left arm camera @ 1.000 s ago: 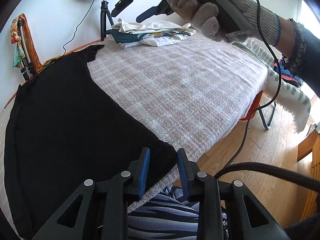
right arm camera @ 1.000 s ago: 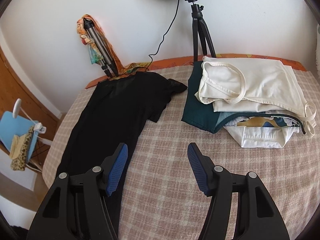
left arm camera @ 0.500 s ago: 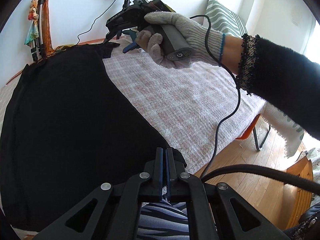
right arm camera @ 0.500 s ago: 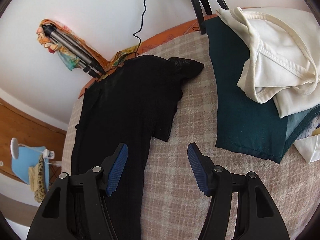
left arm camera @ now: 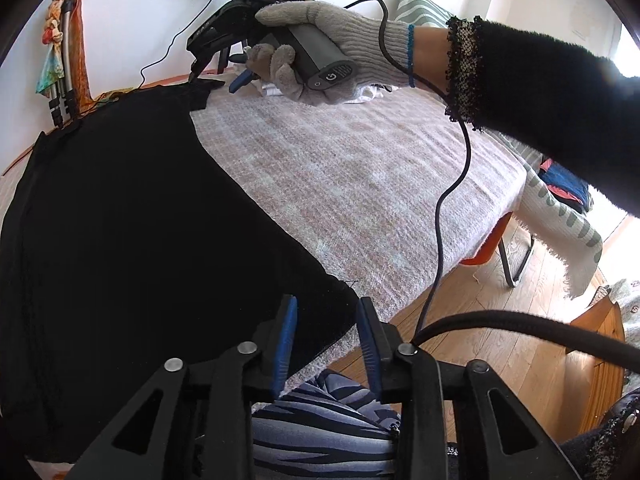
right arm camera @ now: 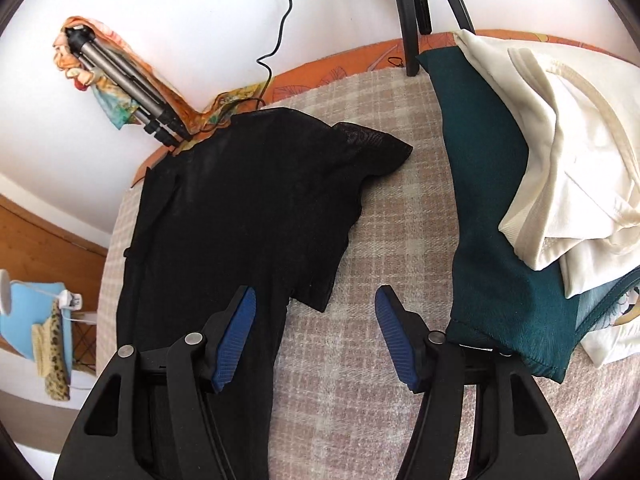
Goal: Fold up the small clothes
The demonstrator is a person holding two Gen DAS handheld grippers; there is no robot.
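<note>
A black top (left arm camera: pixel 120 220) lies flat on the checked blanket (left arm camera: pixel 360 184) covering the table. It also shows in the right wrist view (right arm camera: pixel 248 216), its short sleeve (right arm camera: pixel 372 148) pointing right. My left gripper (left arm camera: pixel 326 320) is open, its jaws either side of the top's near hem corner (left arm camera: pixel 340 300). My right gripper (right arm camera: pixel 316 312) is open and empty, low over the sleeve's lower corner; in the left wrist view it (left arm camera: pixel 218 80) hovers at the far sleeve.
A pile of folded clothes, dark green (right arm camera: pixel 500 216) under cream (right arm camera: pixel 568 160), lies right of the black top. A ring-light tripod (right arm camera: pixel 416 12) stands at the table's far edge. A folded tripod (right arm camera: pixel 124 88) leans on the wall. A wooden floor (left arm camera: pixel 500 340) lies beyond the near edge.
My left gripper was open, shut at the hem corner half a second ago, and is open again. My right gripper moved forward and down toward the black sleeve.
</note>
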